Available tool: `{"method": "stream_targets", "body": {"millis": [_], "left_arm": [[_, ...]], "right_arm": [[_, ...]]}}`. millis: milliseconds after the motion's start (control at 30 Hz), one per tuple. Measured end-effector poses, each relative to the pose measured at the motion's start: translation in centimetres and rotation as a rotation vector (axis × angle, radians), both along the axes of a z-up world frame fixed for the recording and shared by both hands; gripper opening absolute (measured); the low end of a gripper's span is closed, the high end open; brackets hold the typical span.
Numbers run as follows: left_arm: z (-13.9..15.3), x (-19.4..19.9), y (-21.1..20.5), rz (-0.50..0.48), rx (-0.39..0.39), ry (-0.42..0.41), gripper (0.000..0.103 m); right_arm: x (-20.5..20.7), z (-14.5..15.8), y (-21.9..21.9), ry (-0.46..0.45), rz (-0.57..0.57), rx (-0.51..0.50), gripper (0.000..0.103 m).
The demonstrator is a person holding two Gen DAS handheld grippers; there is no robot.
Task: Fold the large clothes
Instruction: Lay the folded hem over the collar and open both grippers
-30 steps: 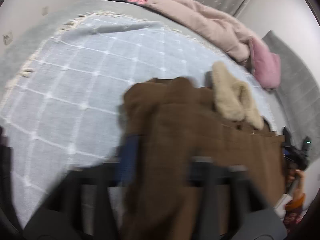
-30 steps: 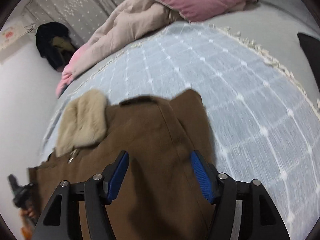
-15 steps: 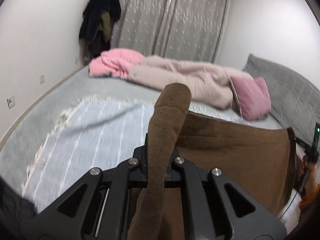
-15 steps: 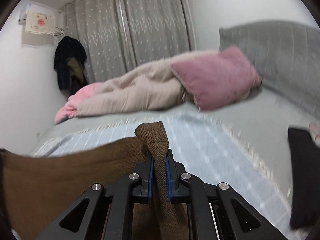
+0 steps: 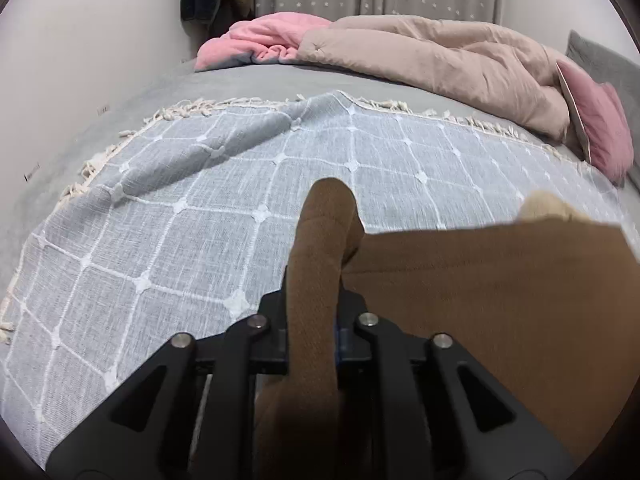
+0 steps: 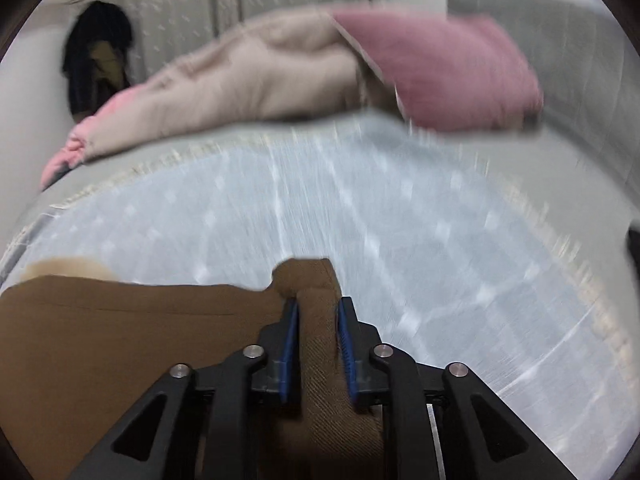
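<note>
The thick brown woollen coat [image 5: 500, 300] lies low over the pale blue-grey checked throw with a fringed edge [image 5: 240, 184] on the bed, its folded edge running between the two grippers. In the left wrist view the left gripper [image 5: 312, 320] has a rolled corner of the coat standing up between its fingers, pointing to twelve o'clock, and the body of the coat spreads away to three o'clock. In the right wrist view the right gripper [image 6: 318, 328] has the matching corner between its blue pads [image 6: 347, 344], with the cloth spreading to nine o'clock. Both pairs of jaws are opening, the cloth still between them; whether the pads still press on it I cannot tell.

The coat looks heavy, soft and limp, thick enough to bunch, rough enough not to slip. The two outer corners of a folded edge look like the best holds, so the weight hangs evenly. A pale fur collar [image 5: 546, 206] shows at one o'clock beyond the fold.
</note>
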State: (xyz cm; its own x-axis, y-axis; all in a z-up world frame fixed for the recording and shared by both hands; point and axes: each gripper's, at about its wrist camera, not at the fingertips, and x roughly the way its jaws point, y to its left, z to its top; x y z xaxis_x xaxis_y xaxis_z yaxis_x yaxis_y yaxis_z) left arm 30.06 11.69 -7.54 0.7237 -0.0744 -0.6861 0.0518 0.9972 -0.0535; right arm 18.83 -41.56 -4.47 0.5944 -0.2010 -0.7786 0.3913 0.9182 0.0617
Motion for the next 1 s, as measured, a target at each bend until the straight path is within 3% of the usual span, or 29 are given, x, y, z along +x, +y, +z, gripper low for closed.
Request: {"method": "stream_targets", "body": {"millis": [33, 100, 167, 267, 333, 467, 567, 633, 667, 767, 800, 833, 867, 900, 933, 1000], "left_arm": [[0.2, 0.0, 0.8, 0.034, -0.016, -0.003, 0.028], [0.4, 0.1, 3.2, 0.130, -0.071, 0.016, 0.030], [0.7, -0.1, 5.1, 0.192, -0.127, 0.043, 0.045], [2.7, -2.2, 4.9, 0.211, -0.087, 0.015, 0.046], [5.0, -4.3, 3.0, 0.168, -0.065, -0.043, 0.054], [7.6, -6.2, -3.4, 0.007, -0.059, -0.104, 0.084], [6.0, -5.0, -6.7, -0.041, -0.018, -0.043, 0.084], [3.5, -3.2, -6.7, 0.005, 0.054, 0.015, 0.084], [1.7, -1.9, -5.2, 0.047, 0.092, 0.072, 0.084], [-1.1, 0.4, 2.1, 0.177, 0.089, 0.184, 0.086], [-1.7, 0.9, 4.9, 0.177, -0.022, 0.225, 0.086], [-1.7, 1.1, 6.4, 0.185, -0.072, 0.238, 0.086], [-1.2, 1.2, 7.3, 0.214, -0.035, 0.231, 0.086], [-0.5, 1.4, 7.9, 0.267, 0.099, 0.219, 0.085], [-0.4, 1.6, 8.3, 0.300, 0.171, 0.235, 0.083], [0.4, 1.1, 9.5, 0.302, 0.163, 0.250, 0.080]], "right_arm": [[-0.2, -0.4, -0.8, -0.001, -0.014, 0.038, 0.026], [-0.9, -0.2, -2.2, -0.032, -0.058, 0.092, 0.041], [-2.3, 0.6, -3.3, -0.059, -0.121, 0.110, 0.048], [-3.9, 2.7, -2.3, 0.004, -0.239, -0.041, 0.050], [-4.8, 4.4, 0.2, -0.030, -0.189, -0.076, 0.053], [-3.9, 6.6, 9.0, -0.094, 0.038, -0.036, 0.065], [-1.8, 5.8, 16.2, -0.078, 0.255, 0.010, 0.070], [-0.6, 4.3, 18.4, -0.024, 0.275, -0.053, 0.070], [-0.3, 3.5, 18.1, -0.004, 0.273, -0.073, 0.070], [-1.5, 2.5, 11.8, -0.006, 0.183, 0.011, 0.079], [-2.3, 2.1, 8.3, 0.007, 0.111, 0.008, 0.079], [-3.1, 1.7, 5.4, 0.050, 0.020, -0.041, 0.079], [-4.1, 1.2, 2.6, 0.081, -0.070, -0.064, 0.079], [-6.1, 0.5, -1.9, 0.117, -0.236, -0.023, 0.079], [-7.8, 0.2, -4.7, 0.126, -0.344, 0.075, 0.080], [-11.2, 0.6, -7.9, 0.082, -0.461, 0.200, 0.080]]}}
